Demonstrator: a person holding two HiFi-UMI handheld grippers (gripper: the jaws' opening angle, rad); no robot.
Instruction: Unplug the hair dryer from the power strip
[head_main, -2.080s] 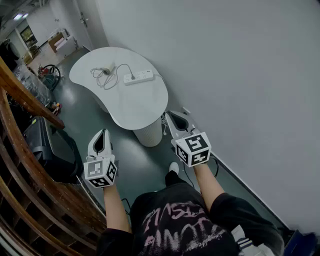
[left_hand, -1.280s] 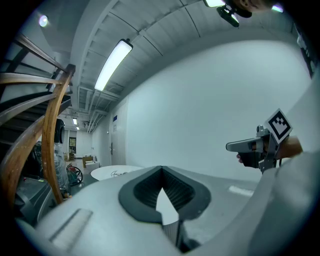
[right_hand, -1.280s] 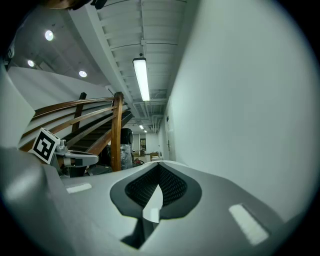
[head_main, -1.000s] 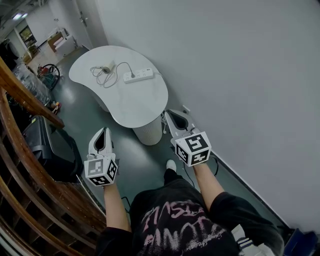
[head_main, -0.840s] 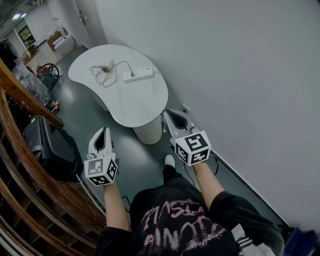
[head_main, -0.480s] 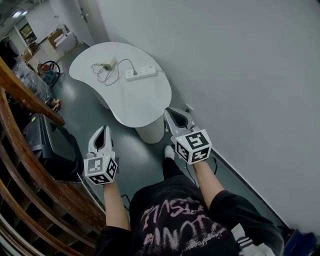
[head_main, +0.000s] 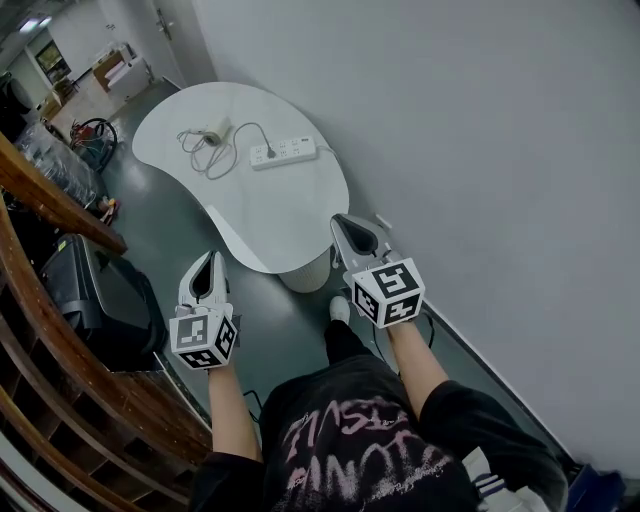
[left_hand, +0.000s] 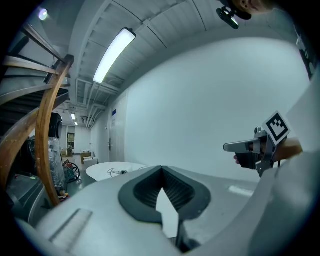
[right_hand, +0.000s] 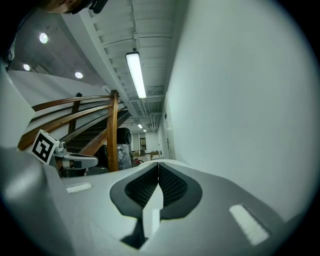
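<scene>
At the far end of the white rounded table (head_main: 270, 215) lies a white power strip (head_main: 283, 153) with a dark plug (head_main: 270, 153) in it. A thin cord runs from the plug to the small pale hair dryer (head_main: 212, 133), which lies among cord loops to the strip's left. My left gripper (head_main: 212, 260) hangs in the air off the table's near left edge, jaws shut and holding nothing. My right gripper (head_main: 345, 222) is over the table's near right edge, also shut and empty. In the left gripper view the table (left_hand: 107, 170) shows far ahead beyond the closed tips (left_hand: 161, 169).
A wooden stair railing (head_main: 45, 185) runs along the left, with a black case (head_main: 100, 300) on the floor beside it. A plain white wall (head_main: 480, 150) lies close on the right. The table stands on a round white pedestal (head_main: 305, 278). Clutter and a wheel (head_main: 95, 130) lie beyond the table.
The person has stepped forward; both grippers have moved towards the table, and the right one now overlaps its near edge. Both stay shut.
</scene>
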